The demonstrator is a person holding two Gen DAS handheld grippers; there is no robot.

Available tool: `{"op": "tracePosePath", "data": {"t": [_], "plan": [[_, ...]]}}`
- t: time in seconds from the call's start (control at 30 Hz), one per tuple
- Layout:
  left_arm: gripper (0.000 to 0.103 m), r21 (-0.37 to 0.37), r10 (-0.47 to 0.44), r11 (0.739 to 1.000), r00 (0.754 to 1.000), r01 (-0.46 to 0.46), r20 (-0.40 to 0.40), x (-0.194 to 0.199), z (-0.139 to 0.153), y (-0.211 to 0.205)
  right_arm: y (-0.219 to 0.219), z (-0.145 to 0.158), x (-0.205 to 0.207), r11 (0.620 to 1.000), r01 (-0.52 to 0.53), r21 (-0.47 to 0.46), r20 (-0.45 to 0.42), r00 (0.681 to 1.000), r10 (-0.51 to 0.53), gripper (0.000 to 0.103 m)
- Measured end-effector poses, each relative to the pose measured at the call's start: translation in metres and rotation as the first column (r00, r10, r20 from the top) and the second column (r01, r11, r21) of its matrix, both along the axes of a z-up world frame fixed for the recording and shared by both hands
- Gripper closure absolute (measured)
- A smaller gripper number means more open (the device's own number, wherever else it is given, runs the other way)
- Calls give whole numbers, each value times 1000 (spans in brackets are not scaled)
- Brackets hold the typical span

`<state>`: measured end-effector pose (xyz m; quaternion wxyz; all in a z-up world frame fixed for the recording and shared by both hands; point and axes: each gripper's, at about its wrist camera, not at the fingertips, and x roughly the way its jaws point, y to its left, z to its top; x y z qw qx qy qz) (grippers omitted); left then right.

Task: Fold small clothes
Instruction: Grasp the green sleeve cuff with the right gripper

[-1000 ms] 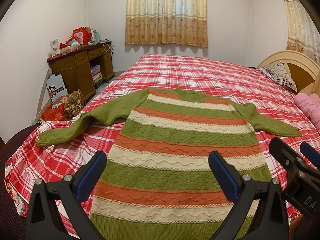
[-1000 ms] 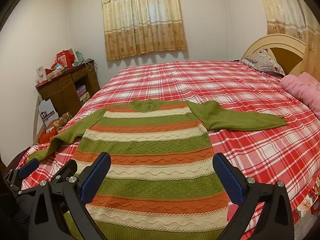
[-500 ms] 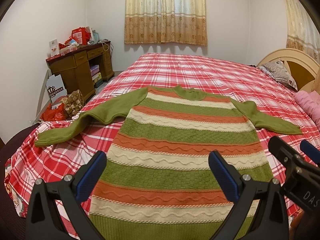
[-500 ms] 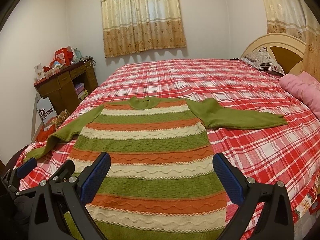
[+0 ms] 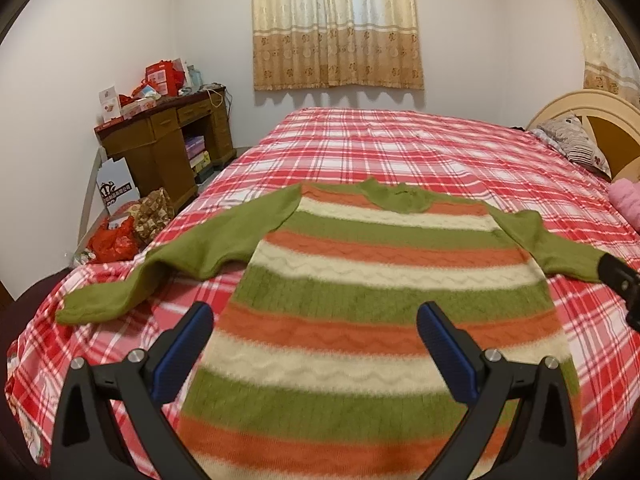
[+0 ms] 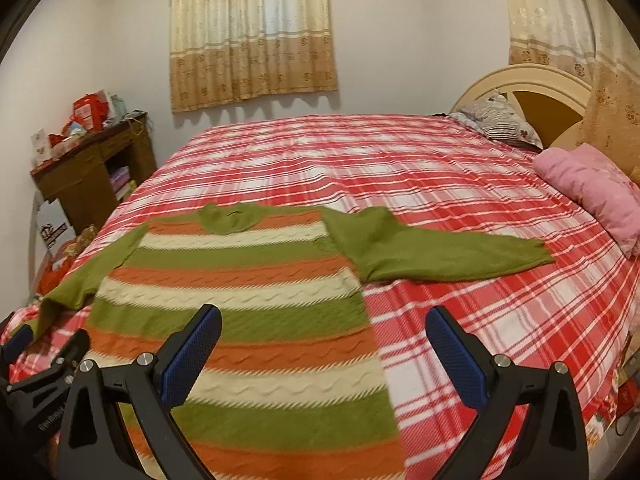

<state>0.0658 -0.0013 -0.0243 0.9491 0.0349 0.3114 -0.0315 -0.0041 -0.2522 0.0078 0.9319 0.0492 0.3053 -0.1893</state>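
Note:
A green, orange and cream striped sweater (image 5: 384, 280) lies flat on the bed, collar away from me, both green sleeves spread out to the sides. It also shows in the right wrist view (image 6: 248, 288). My left gripper (image 5: 316, 328) is open and empty above the sweater's lower body. My right gripper (image 6: 324, 332) is open and empty above the sweater's right edge, near the right sleeve (image 6: 440, 252). The left sleeve (image 5: 160, 264) hangs toward the bed's left edge. The right gripper's tip (image 5: 620, 280) shows at the right of the left wrist view.
The bed has a red plaid cover (image 5: 400, 148). A wooden desk (image 5: 168, 140) with clutter stands at the left wall, bags (image 5: 120, 236) on the floor beside it. A pink blanket (image 6: 592, 188) and pillow (image 6: 500, 120) lie by the headboard at the right.
Both grippers have moved forward over the sweater. The right gripper has also swung right, toward the right sleeve. The sweater has not moved.

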Motion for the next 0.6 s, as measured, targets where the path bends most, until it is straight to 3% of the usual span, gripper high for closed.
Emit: {"op": "tracePosePath", "data": {"t": [0.4,0.6], "plan": [[0,44,51,998,998,-50,-25,73,-33,-8,-85,-19,42,993,100,-65,-10,995,-101,1],[0,66,80,995,995,-77,-56,86,-55,-11,-185,-34,29,965,247,89,-20,969,-246,1]]}}
